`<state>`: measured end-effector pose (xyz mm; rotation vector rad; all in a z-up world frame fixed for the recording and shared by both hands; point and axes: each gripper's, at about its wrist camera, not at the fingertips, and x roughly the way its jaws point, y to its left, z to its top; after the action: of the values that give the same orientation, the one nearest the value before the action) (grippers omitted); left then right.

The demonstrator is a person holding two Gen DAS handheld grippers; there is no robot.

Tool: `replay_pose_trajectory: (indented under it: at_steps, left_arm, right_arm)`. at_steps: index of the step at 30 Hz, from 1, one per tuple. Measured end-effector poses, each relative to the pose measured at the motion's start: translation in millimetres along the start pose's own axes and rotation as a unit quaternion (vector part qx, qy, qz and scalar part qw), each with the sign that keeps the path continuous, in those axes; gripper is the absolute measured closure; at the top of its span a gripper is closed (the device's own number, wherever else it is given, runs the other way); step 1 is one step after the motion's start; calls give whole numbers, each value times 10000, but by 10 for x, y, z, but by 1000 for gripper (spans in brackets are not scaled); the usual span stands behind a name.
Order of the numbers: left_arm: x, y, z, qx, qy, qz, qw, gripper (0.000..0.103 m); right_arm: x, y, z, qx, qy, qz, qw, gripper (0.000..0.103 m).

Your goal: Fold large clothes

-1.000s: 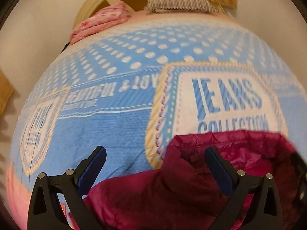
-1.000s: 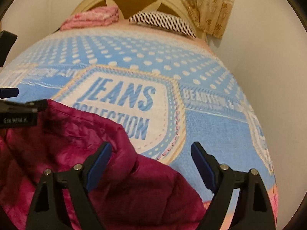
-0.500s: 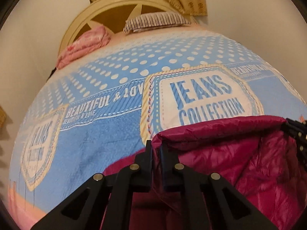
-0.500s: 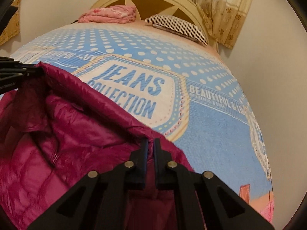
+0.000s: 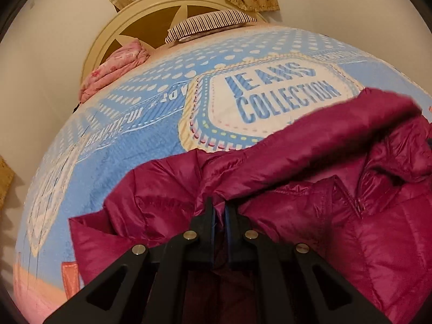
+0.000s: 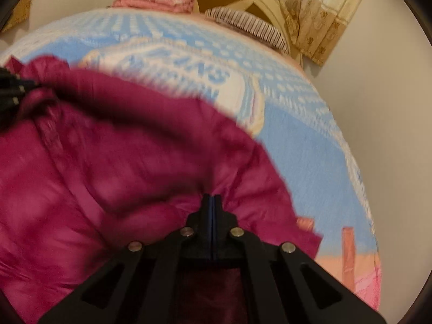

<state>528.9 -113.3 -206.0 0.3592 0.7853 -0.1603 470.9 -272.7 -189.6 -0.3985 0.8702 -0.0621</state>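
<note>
A magenta puffer jacket [image 5: 310,189] lies spread on the blue printed bedspread [image 5: 135,145], its zip showing at the right of the left wrist view. My left gripper [image 5: 219,205] is shut on a bunched fold of the jacket near its left edge. In the right wrist view the jacket [image 6: 121,167] is blurred, and my right gripper [image 6: 212,198] is shut on its fabric near the right edge. The left gripper's black body [image 6: 10,91] shows at that view's far left, against the jacket's raised edge.
A striped pillow [image 5: 210,24] and a folded pink blanket [image 5: 116,64] lie at the cream headboard [image 5: 151,10]. Curtains [image 6: 321,19] hang behind. Walls flank the bed on both sides. Bare bedspread lies beyond the jacket toward the pillows.
Both grippers went from wide open to shut on the jacket. Since then more of the jacket shows in both views, spread wider over the printed badge.
</note>
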Motion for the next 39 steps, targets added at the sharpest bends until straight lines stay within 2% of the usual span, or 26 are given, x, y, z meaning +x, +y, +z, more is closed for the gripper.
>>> replay_pose_trajectory:
  at_steps: [6, 8, 9, 10, 12, 14, 17, 19, 20, 21, 22, 23, 24, 25, 27, 30, 32, 35, 39]
  left_arm:
    - [-65, 18, 30, 12, -52, 4, 10000, 97]
    - [-101, 59, 36, -12, -86, -7, 10000, 97]
    - [-110, 62, 38, 9, -93, -9, 10000, 97]
    - [-117, 63, 40, 24, -103, 0, 9999, 97]
    - [-120, 57, 47, 37, -115, 3, 9999, 97]
    - [-152, 54, 62, 27, -157, 8, 9999, 97]
    - [-325, 75, 108, -62, -255, 91, 9996, 95]
    - [-467, 113, 146, -63, -289, 158, 9994, 87]
    - [-526, 144, 155, -86, -329, 177, 9993, 77]
    - [-600, 185, 173, -145, -419, 163, 9989, 58]
    - [-690, 245, 196, -229, -567, 139, 9980, 46]
    - [-775, 316, 225, -351, -740, 189, 9965, 24]
    - [-841, 385, 262, -510, -914, 260, 9942, 13]
    - [-893, 486, 333, -764, -1119, 318, 9903, 11]
    - [-836, 575, 499, -1007, -1162, 401, 9873, 11]
    - [-451, 593, 834, -1199, -750, 787, 9868, 11]
    - [-238, 538, 915, -1220, -455, 720, 9889, 11]
    - [-107, 333, 816, -962, -184, 463, 9941, 11]
    - [-41, 59, 500, -433, -145, 498, 9977, 11]
  right_arm:
    - [-149, -250, 34, 508, -196, 255, 9982, 101]
    - [-266, -410, 64, 833, -289, 436, 9951, 82]
    - [-323, -473, 79, 952, -340, 435, 9939, 64]
    - [-409, -547, 110, 1093, -456, 391, 9922, 54]
    - [-512, -629, 196, 1359, -569, 386, 9883, 54]
    - [-540, -675, 358, 1685, -570, 642, 9819, 54]
    - [-486, -582, 645, 1739, -499, 838, 9799, 44]
    - [-425, -494, 785, 1691, -498, 887, 9803, 43]
    - [-392, -449, 836, 1672, -481, 835, 9812, 43]
    - [-356, -414, 892, 1671, -473, 782, 9817, 43]
    - [-339, -405, 900, 1685, -482, 788, 9814, 43]
    - [-331, -388, 920, 1708, -491, 795, 9809, 43]
    - [-311, -388, 942, 1725, -491, 795, 9806, 43]
    - [-294, -374, 960, 1739, -486, 831, 9801, 42]
    - [-278, -366, 982, 1745, -470, 897, 9794, 36]
    - [-167, -350, 1082, 1879, -294, 1046, 9762, 33]
    - [-77, -333, 1119, 1923, 15, 1245, 9734, 30]
    - [-12, -199, 1081, 1623, 343, 1360, 9767, 31]
    - [41, -10, 854, 1227, 529, 1238, 9833, 31]
